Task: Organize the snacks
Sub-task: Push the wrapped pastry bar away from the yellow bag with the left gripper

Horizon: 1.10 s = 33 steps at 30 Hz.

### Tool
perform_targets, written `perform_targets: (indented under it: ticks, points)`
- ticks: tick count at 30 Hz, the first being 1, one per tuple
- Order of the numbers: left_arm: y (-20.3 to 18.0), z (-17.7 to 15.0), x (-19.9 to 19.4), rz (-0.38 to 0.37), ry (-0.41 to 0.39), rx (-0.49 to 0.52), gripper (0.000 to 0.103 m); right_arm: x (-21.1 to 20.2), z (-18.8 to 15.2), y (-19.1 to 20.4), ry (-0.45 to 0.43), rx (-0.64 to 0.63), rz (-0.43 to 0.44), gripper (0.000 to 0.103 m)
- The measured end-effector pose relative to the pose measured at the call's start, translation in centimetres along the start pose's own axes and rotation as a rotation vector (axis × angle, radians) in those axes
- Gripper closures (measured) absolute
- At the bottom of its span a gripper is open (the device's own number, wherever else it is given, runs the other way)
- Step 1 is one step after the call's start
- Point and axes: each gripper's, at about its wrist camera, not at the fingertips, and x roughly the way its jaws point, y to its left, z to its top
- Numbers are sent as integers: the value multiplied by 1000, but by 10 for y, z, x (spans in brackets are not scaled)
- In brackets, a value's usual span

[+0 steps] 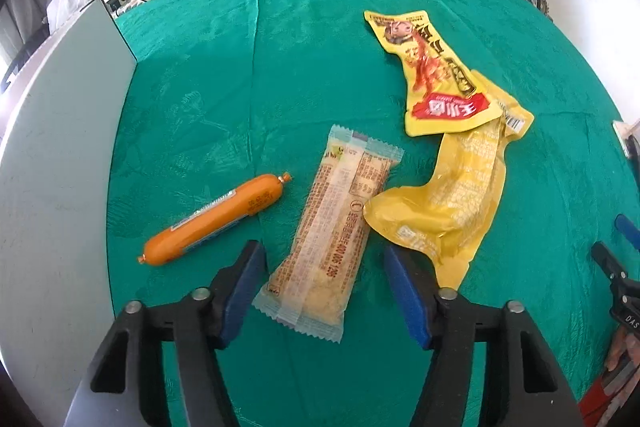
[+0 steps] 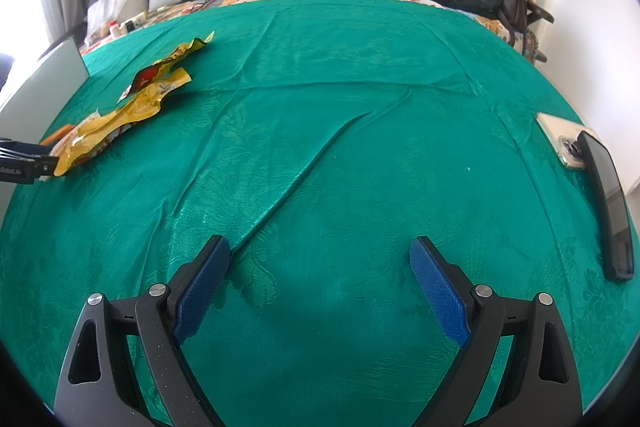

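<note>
While left hand-held gripper (image 1: 324,291) straddled wafer pack (image 1: 324,247), pads apart, nothing held, I judged next: pinch, lift. Right hand-held gripper (image 2: 320,291) gaped empty.

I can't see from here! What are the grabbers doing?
Left gripper astride the pale wrapped snack bar, pads clear. Right gripper open, empty, over the green cloth. Nothing blocking.

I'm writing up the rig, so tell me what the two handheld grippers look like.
The left gripper and right gripper match: black plastic fingers with triangular cut-outs, silver round pivot pins and blue textured pads. The right view shows white lettering on the left gripper's black side. No cables show.
</note>
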Motion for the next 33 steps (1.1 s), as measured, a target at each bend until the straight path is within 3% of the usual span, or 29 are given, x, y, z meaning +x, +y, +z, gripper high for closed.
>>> perform_targets:
  ticks: [1,5,11,12,15,16,20,25,33]
  points:
    - [-1,-1,-2,-6,-9,-6,77,0,0,0,0,0,0,9]
    - [-4,-20,-15,8,-2,-76,79,0,0,1,0,0,-1,9]
    - [-15,-91,-46,-28,17,-115,77,0,0,1,0,0,-1,9]
    - [-16,-98,-48,-45,19,-110,69,0,0,1,0,0,-1,9]
    - [-25,-103,-53,-36,-15,-57,23,0,0,1,0,0,-2,9]
    - [-27,-102,-54,-11,-37,-42,19,0,0,1,0,0,-1,9]
    - [-27,-94,-36,59,-52,-1,18,0,0,1,0,0,-1,9]
    - [-11,-91,-25,43,-111,-79,0,-1,0,1,0,1,-3,9]
    - [-9,-98,-26,25,-186,-43,0,-1,-1,1,0,2,-5,9]
